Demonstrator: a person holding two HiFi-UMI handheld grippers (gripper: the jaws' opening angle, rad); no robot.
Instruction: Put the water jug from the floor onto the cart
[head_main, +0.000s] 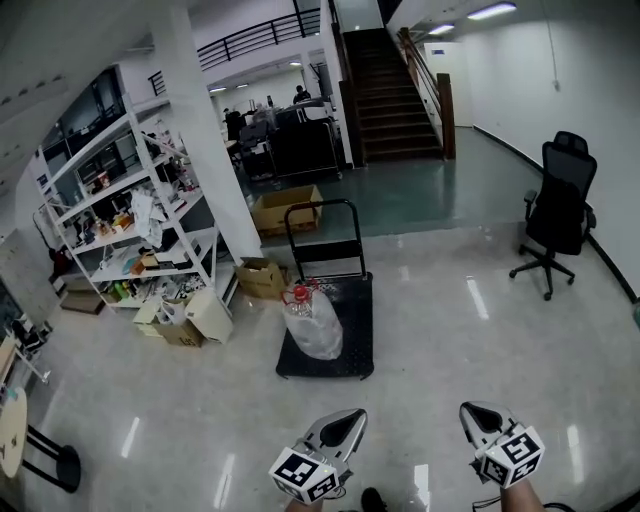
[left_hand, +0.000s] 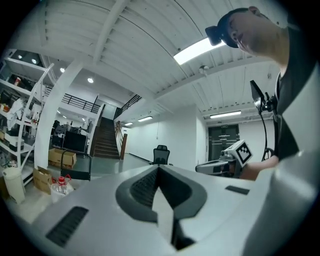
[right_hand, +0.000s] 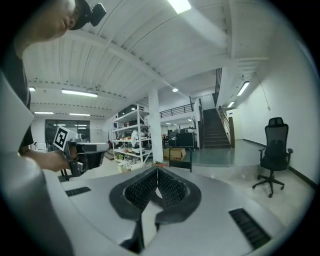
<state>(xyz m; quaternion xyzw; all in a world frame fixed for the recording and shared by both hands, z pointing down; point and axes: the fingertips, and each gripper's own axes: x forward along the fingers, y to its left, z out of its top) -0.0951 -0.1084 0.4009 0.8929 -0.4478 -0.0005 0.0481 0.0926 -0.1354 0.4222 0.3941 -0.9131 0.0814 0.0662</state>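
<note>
With my left claw and right claw both shut and empty, the water jug well ahead of them looks already on the cart, and I judge it bulky, slick and thin-walled, best gripped at its red-capped neck.

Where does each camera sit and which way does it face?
Head view: on the head, steeply down at the jug on the cart; left gripper and right gripper below.
Left gripper view: on the left gripper, along its shut jaws toward the stairs; right gripper, torso at right.
Right gripper view: on the right gripper, along its shut jaws toward the shelves; left gripper shows at left.
Shared: all show the chair.
</note>
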